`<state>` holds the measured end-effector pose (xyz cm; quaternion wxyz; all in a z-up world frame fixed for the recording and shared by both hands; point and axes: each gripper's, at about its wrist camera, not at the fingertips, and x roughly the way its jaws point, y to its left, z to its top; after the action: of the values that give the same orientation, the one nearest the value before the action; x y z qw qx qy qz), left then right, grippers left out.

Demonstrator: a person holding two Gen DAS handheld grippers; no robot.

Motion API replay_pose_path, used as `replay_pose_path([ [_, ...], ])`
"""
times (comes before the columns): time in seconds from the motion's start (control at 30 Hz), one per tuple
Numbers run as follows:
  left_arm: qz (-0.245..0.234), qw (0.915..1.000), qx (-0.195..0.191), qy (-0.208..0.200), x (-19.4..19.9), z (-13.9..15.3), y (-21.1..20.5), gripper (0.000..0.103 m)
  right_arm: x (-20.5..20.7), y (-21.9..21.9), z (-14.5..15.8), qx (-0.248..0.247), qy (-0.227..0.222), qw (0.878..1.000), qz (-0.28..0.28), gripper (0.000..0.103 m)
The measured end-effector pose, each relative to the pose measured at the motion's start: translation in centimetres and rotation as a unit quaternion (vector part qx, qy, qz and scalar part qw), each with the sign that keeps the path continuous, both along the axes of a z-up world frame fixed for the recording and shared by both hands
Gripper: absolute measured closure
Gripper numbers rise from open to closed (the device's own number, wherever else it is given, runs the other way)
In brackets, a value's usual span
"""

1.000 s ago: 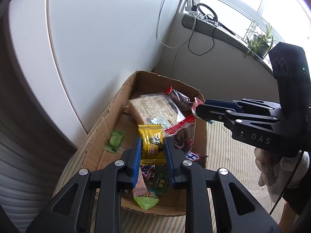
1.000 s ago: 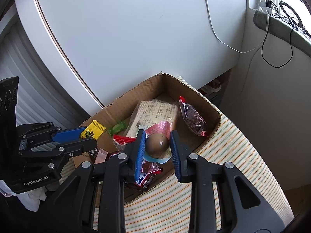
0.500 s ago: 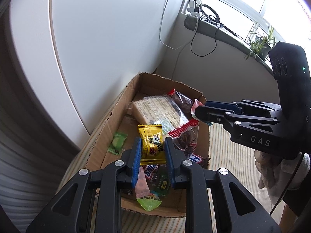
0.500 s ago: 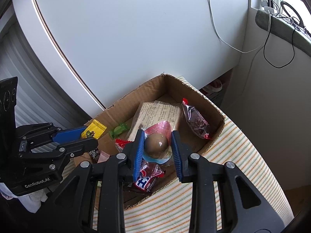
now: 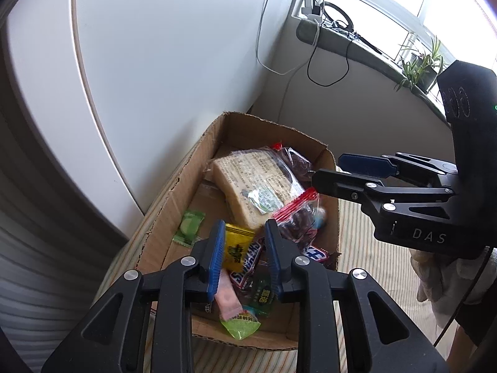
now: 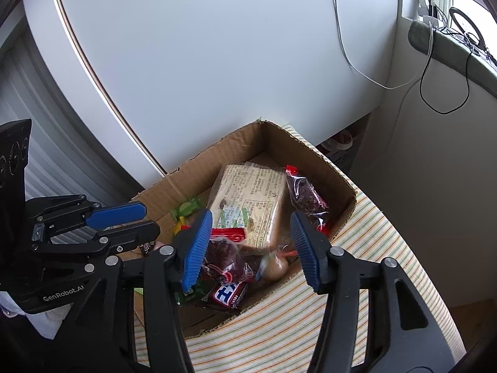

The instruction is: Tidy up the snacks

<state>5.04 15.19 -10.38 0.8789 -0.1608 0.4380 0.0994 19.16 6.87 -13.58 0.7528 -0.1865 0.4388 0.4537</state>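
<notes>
A cardboard box (image 5: 183, 192) (image 6: 310, 161) of snacks stands on a striped cloth. My left gripper (image 5: 245, 258) (image 6: 149, 219) hovers over its near end with jaws opening. The yellow packet (image 5: 237, 245) is loose between the pads, lying against a Snickers bar (image 5: 248, 262). My right gripper (image 6: 251, 248) (image 5: 329, 171) is over the box's right side, jaws opening wide. The brown egg-shaped snack (image 6: 275, 265) lies below them in the box, touching neither pad. A large beige cracker pack (image 5: 254, 186) (image 6: 251, 199) and a red-sealed bag of dark fruit (image 6: 306, 195) fill the far end.
A green candy (image 5: 189, 223) lies by the box's left wall, and several small packets crowd its near end. A white cabinet front (image 6: 217, 62) rises just behind the box. A windowsill (image 5: 357, 46) with cables and plants is at the right. A gloved hand (image 5: 435, 273) holds the right gripper.
Both grippers have let go. The left jaws parted a little and the yellow packet dropped lower between them. The right jaws spread wide and the egg snack fell into the box.
</notes>
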Motion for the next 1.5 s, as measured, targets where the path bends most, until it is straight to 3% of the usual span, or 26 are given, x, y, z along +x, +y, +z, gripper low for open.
replay_pose_path([
  [0.07,0.003,1.0,0.001,-0.001,-0.1,0.0,0.0,0.068,0.1,-0.2,0.0,0.0,0.001,1.0,-0.001,0.048],
  [0.3,0.004,1.0,0.003,0.0,-0.2,0.0,0.0,0.068,0.1,-0.9,0.4,0.002,-0.001,1.0,-0.006,0.046],
  [0.5,0.008,1.0,0.001,0.002,-0.4,0.0,-0.1,0.065,-0.3,-1.4,1.3,0.007,-0.014,1.0,-0.014,0.031],
  [0.67,0.01,0.9999,0.004,-0.001,-0.7,0.3,0.0,0.058,-0.7,-2.1,2.1,0.01,-0.007,0.999,-0.03,0.028],
  [0.73,0.012,0.9999,0.006,-0.003,-0.9,0.5,0.0,0.057,-0.9,-2.4,2.5,0.016,-0.008,0.999,-0.039,0.02],
  [1.0,0.03,0.9993,0.019,-0.008,-1.8,1.6,0.0,0.05,-2.4,-3.9,3.9,0.024,-0.018,0.997,-0.075,0.019],
  [1.1,0.035,0.9989,0.03,-0.01,-2.2,2.3,-0.4,0.043,-3.0,-4.8,4.6,0.028,-0.021,0.995,-0.089,0.019],
  [1.37,0.037,0.9963,0.075,-0.019,-3.1,4.3,-1.8,0.042,-4.5,-7.1,6.6,0.028,-0.061,0.99,-0.12,0.019],
  [1.5,0.042,0.9959,0.077,-0.023,-3.6,4.9,-2.5,0.042,-5.0,-8.5,7.4,0.033,-0.061,0.988,-0.135,0.019],
])
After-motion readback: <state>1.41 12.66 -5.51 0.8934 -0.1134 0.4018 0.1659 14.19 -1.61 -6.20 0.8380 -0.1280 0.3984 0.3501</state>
